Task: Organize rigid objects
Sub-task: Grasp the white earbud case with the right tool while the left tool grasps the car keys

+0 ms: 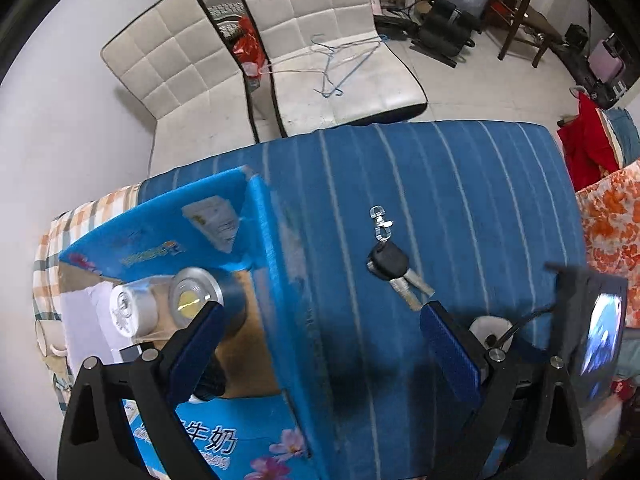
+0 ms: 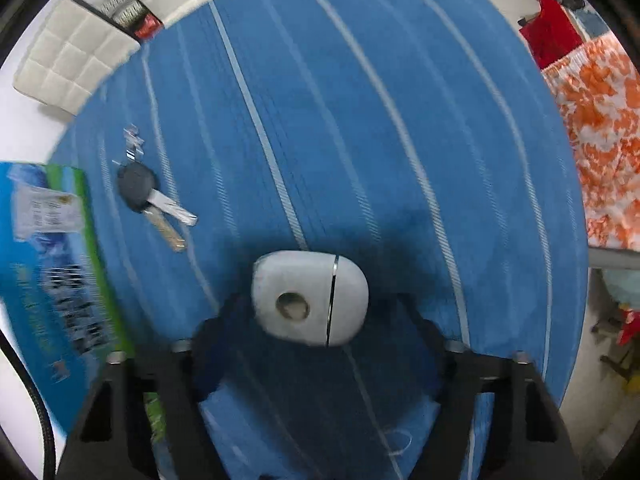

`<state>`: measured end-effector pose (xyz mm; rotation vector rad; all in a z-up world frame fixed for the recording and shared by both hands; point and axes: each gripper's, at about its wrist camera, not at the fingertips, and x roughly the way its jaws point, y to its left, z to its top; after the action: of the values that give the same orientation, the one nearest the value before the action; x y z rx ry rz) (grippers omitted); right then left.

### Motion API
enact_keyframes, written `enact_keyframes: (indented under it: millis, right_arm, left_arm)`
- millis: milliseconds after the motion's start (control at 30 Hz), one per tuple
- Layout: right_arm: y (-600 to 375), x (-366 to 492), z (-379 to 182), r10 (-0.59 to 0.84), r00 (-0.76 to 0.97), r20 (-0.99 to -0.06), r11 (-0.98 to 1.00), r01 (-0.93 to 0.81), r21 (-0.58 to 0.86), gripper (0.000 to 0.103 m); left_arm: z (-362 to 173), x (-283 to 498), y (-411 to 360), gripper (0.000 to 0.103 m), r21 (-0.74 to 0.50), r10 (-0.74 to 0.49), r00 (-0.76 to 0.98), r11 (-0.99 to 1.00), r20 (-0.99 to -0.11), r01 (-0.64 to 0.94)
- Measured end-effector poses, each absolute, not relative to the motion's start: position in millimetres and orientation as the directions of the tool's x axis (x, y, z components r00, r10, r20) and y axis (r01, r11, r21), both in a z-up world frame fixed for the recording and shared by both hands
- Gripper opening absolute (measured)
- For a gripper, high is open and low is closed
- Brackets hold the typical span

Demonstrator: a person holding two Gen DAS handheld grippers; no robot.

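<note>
A bunch of keys (image 1: 394, 270) with a black head and a metal clip lies on the blue striped cloth (image 1: 460, 184). My left gripper (image 1: 324, 324) hangs open and empty just short of the keys, its left finger (image 1: 200, 340) over an open blue carton (image 1: 256, 248). The carton holds a tape roll (image 1: 130, 312) and a round metal piece (image 1: 194, 300). A white oval case (image 2: 310, 300) rests on the cloth between the fingers of my right gripper (image 2: 320, 308). A strip of cloth shows beside its right finger (image 2: 420, 320), so the pads do not press on the case. The keys (image 2: 152, 200) lie to its upper left.
The carton (image 2: 44, 260) stands left of the keys. Two white padded chairs (image 1: 320, 32) with wire hangers (image 1: 344, 60) stand beyond the far edge. An orange flowered cloth (image 2: 600, 140) and a red garment (image 1: 588, 148) lie to the right. A white mug (image 1: 48, 340) sits left of the carton.
</note>
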<state>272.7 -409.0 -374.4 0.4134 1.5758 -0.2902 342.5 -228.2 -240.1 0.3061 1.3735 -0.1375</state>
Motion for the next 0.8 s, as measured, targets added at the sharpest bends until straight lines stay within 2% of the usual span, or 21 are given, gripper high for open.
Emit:
enact_keyframes:
  millis: [33,200,367,600,633,700,800]
  right_arm:
    - [-405.7,274.8,-374.9,0.064,-0.030,-0.998,0.911,0.411,0.046,0.060]
    - [-429.8,275.5,-371.8,0.073,-0.034,-0.997,0.909,0.413,0.052,0.059]
    - [-471.5,279.0,-355.3,0.031,0.001,-1.000,0.900,0.435,0.029,0.060]
    - [-525.2,276.6,-346.6,0.003,0.005,-1.000,0.884,0.468,0.005,0.060]
    - [-532.2,276.3,-348.2,-0.002,0.006,-1.000,0.884,0.467,0.001,0.060]
    - [-537.3,277.4,-346.3,-0.016,0.011,-1.000,0.887,0.462,-0.009,0.060]
    - [-535.5,281.2,-341.6,-0.022,0.021,-1.000,0.891,0.455,-0.010,0.060]
  left_arm:
    - [-240.7,346.9,-233.4,0.100,0.129,0.077,0.191,0.952,-0.979,0.276]
    - [-247.9,365.8,-253.8,0.100,0.045,0.011,0.131,0.965,-0.991,0.257]
    - [-266.3,380.7,-273.1,0.100,-0.056,-0.066,0.058,0.985,-0.996,0.164]
    - [-317.3,388.7,-282.8,0.099,-0.047,-0.046,-0.038,0.999,-0.998,0.019]
    - [-325.6,389.1,-280.9,0.097,-0.043,-0.042,-0.056,0.999,-0.998,0.005]
    - [-337.6,388.8,-278.2,0.084,-0.014,-0.015,-0.080,1.000,-0.997,-0.008]
    - [-354.2,388.3,-273.8,0.081,0.018,0.015,-0.117,1.000,-0.993,-0.021]
